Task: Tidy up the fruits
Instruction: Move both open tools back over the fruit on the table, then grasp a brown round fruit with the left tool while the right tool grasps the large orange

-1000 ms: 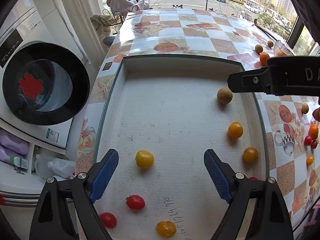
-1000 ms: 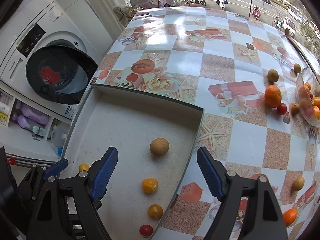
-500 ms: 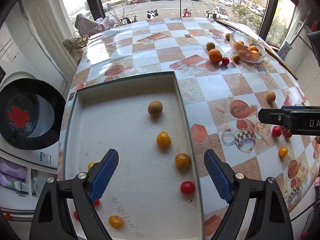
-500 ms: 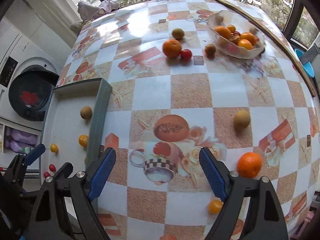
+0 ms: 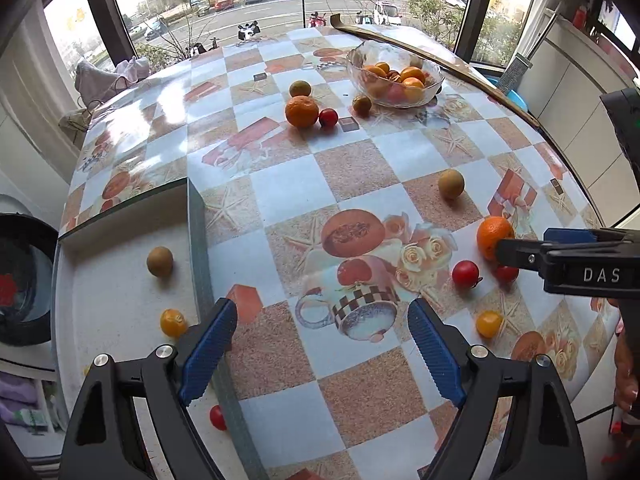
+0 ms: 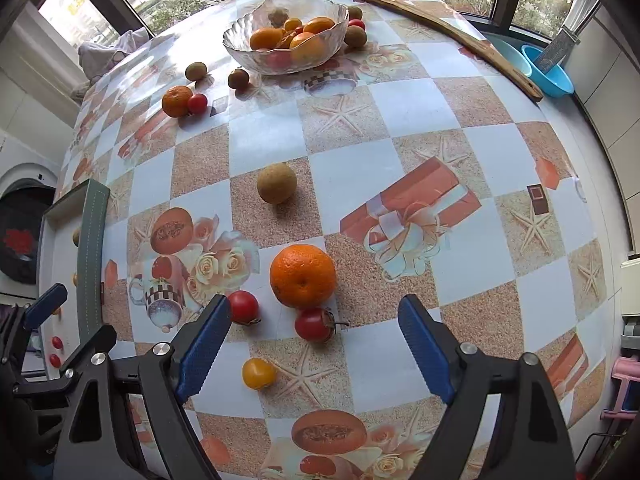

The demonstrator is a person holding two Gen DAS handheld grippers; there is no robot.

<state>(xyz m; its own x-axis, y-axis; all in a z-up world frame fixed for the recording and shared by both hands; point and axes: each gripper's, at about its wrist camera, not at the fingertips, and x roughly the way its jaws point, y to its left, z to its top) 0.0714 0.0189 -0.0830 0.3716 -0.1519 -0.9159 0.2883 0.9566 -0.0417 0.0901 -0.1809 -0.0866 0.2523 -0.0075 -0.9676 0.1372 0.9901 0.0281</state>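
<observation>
My right gripper (image 6: 314, 344) is open and empty above a group of fruit on the table: an orange (image 6: 303, 275), two red tomatoes (image 6: 315, 323) (image 6: 243, 307) and a yellow tomato (image 6: 258, 373). A brown fruit (image 6: 276, 183) lies farther off. My left gripper (image 5: 322, 348) is open and empty over the tablecloth beside the white tray (image 5: 120, 304). The tray holds a brown fruit (image 5: 159, 261), a yellow tomato (image 5: 173, 322) and a red tomato (image 5: 218, 417). The right gripper (image 5: 520, 250) shows from the side in the left wrist view.
A glass bowl (image 6: 286, 34) of fruit stands at the table's far side, with an orange (image 6: 176, 101), a red tomato (image 6: 197, 103) and brown fruits (image 6: 238, 78) near it. A wooden stick (image 6: 416, 16) lies along the far right edge. A washing machine (image 6: 20, 232) stands left.
Both grippers have swung right, from over the tray to over the tablecloth. The right gripper has come down close to the orange and tomatoes. Both stay open.
</observation>
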